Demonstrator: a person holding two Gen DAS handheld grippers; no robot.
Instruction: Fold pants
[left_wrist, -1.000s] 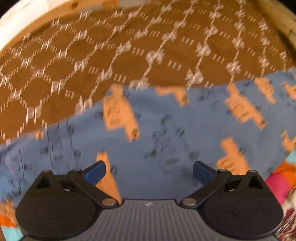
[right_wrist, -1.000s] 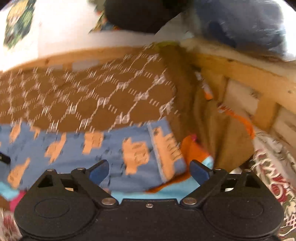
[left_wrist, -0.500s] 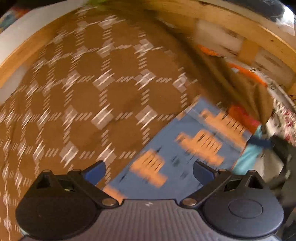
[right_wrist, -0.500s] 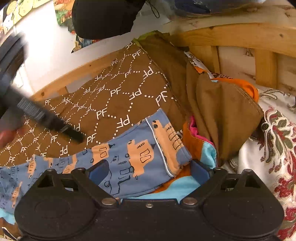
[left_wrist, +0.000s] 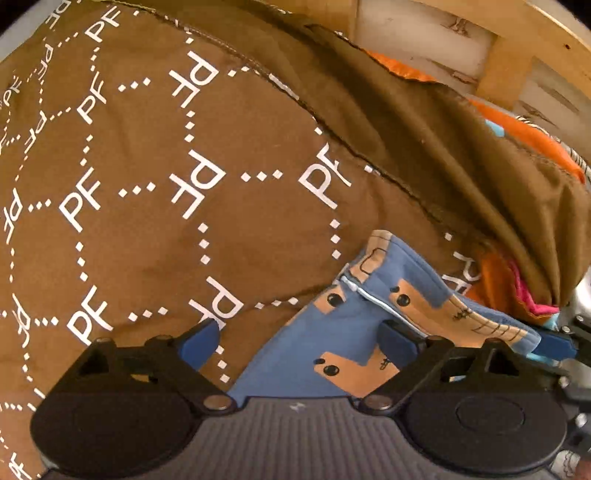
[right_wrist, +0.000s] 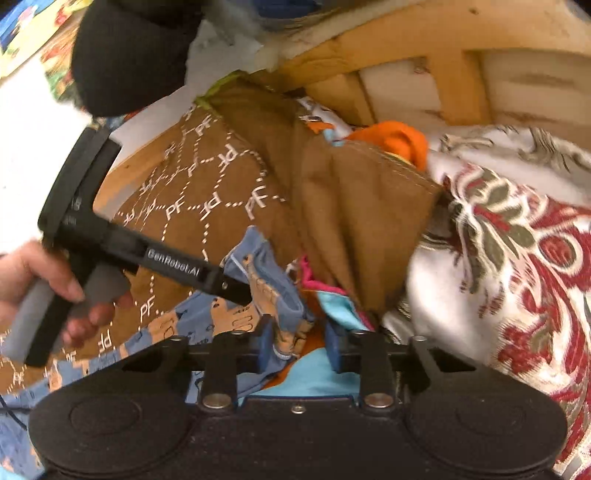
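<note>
On the brown blanket lie the blue pants, their hem corner being picked up for a fold. Next comes a firm pinch and lift. Left gripper is wide open over the hem. Right gripper is narrow, closing around the cloth edge.

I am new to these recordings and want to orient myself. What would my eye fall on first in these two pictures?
First, the blue pants with orange figures, lying low in the middle on a brown cover printed with white "PF" letters. In the right wrist view, the right gripper has narrowed its fingers around the pants' edge, and the left gripper, held by a hand, reaches in from the left. A red and white floral cloth fills the right side.
</note>
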